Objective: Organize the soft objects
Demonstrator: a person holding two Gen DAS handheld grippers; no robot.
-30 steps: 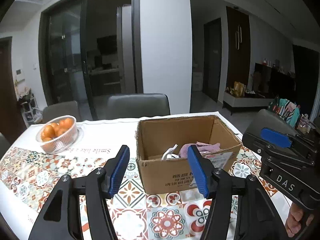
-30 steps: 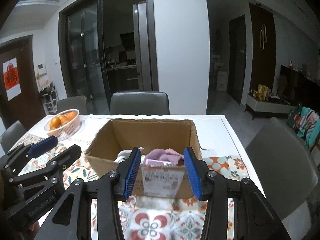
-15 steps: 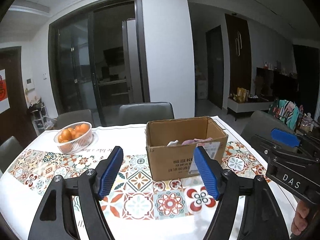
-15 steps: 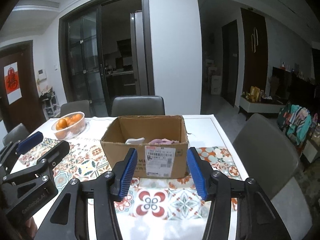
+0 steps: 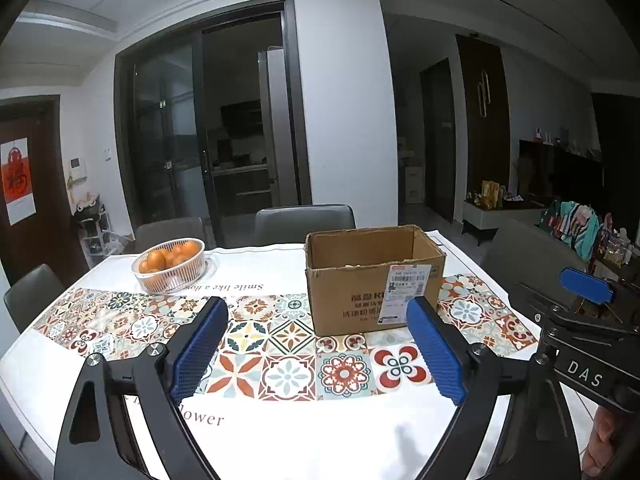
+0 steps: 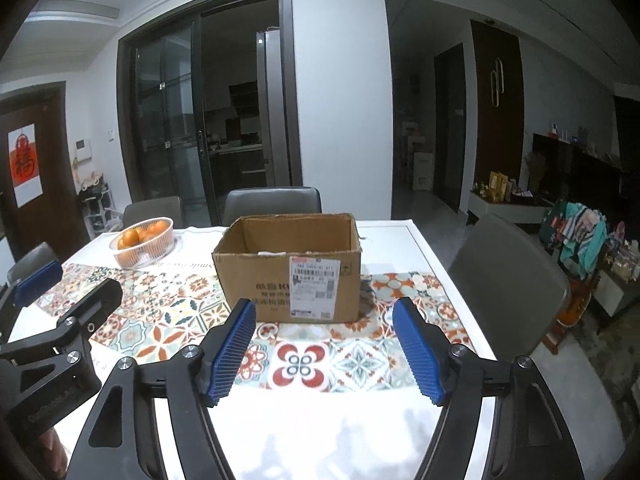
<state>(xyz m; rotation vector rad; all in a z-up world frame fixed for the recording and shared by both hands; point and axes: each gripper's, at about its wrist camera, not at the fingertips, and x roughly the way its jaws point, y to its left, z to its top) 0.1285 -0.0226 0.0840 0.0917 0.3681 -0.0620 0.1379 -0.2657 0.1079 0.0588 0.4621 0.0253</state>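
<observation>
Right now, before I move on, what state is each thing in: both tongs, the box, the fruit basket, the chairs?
Left tongs: open, holding nothing, above the table.
Right tongs: open, holding nothing.
Cardboard box: upright on the patterned runner, top open; only a sliver of something pale shows over the rim.
Fruit basket: upright, holding oranges.
Far chairs: pushed up to the table, nobody in them.

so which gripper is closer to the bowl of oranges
Left. The left gripper sits on the bowl of oranges' side of the table; the right gripper is farther over, facing the cardboard box.
</observation>
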